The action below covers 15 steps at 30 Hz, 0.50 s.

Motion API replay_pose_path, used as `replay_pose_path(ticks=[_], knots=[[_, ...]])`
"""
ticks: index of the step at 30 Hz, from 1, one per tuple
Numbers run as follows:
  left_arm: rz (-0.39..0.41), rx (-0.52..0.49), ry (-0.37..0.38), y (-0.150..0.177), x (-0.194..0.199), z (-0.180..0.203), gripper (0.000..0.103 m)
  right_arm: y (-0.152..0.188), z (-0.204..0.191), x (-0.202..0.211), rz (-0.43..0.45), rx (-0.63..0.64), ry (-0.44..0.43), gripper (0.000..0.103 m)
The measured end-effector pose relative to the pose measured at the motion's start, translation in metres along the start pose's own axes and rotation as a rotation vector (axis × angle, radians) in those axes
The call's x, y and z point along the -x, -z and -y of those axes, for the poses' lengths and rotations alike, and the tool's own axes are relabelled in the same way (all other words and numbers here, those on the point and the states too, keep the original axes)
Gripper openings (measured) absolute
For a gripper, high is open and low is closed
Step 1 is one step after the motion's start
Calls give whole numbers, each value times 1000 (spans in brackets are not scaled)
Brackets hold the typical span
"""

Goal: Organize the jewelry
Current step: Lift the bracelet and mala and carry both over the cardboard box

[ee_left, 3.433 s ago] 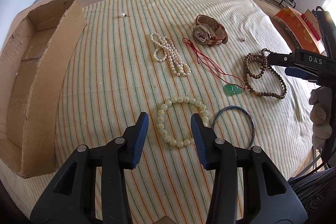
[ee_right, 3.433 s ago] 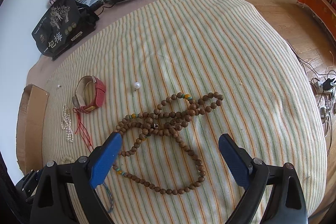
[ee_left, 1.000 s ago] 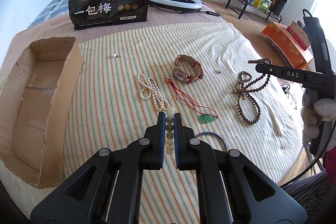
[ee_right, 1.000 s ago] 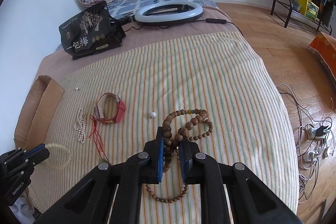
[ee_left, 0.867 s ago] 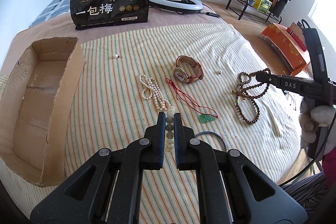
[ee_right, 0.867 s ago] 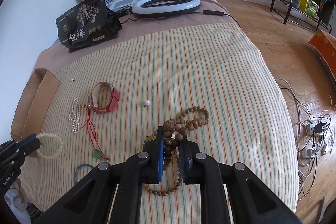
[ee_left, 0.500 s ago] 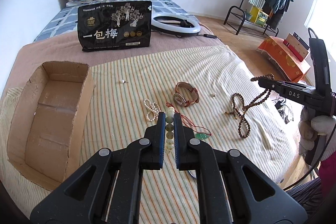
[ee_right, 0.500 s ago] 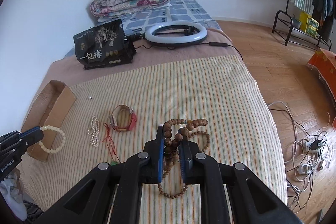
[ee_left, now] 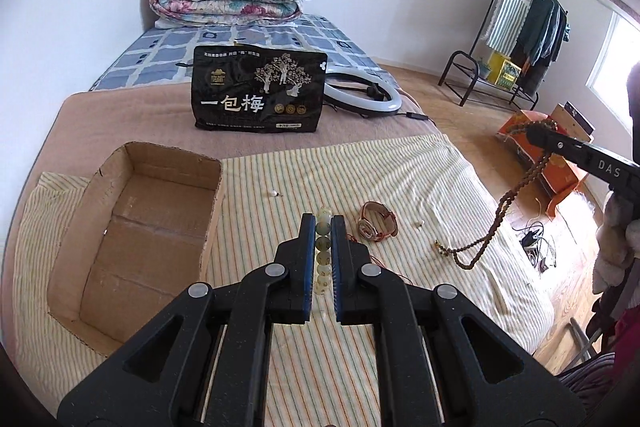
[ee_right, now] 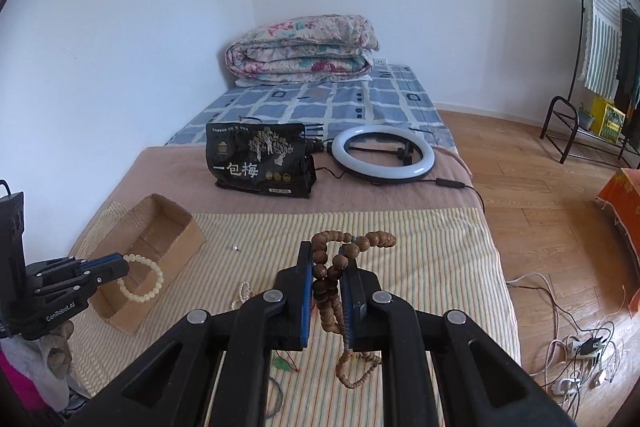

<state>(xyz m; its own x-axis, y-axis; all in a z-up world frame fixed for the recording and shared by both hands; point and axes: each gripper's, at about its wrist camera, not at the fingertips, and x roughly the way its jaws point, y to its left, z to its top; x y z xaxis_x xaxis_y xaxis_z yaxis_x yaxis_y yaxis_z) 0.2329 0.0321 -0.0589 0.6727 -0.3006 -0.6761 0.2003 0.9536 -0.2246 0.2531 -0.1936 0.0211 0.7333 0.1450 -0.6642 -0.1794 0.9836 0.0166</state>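
- Two hand-held grippers, each clamped on one bead string.
- Left hand-held gripper [ee_left: 320, 227], lower centre of its view, pinches a pale round-bead bracelet [ee_left: 322, 255]; its beads stack in a line along the jaws. In the right view the loop hangs before the box [ee_right: 160, 243] at left.
- Right hand-held gripper [ee_right: 325, 263] grips a long brown wooden-bead strand [ee_right: 332, 279], dangling vertically above the striped bed [ee_left: 420, 179].
- One watch [ee_left: 376, 225], leather-strapped, lies centre frame.
- One open cardboard box, rectangular.
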Motion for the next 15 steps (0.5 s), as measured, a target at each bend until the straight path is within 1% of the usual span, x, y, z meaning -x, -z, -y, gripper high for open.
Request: replay_pose_path(ticks=[7, 15], knots=[[55, 51, -27, -7, 22, -24, 5, -40, -36, 23, 63, 65, -55, 10], [77, 97, -66, -3, 42, -56, 5, -73, -86, 32, 113, 131, -117, 10]])
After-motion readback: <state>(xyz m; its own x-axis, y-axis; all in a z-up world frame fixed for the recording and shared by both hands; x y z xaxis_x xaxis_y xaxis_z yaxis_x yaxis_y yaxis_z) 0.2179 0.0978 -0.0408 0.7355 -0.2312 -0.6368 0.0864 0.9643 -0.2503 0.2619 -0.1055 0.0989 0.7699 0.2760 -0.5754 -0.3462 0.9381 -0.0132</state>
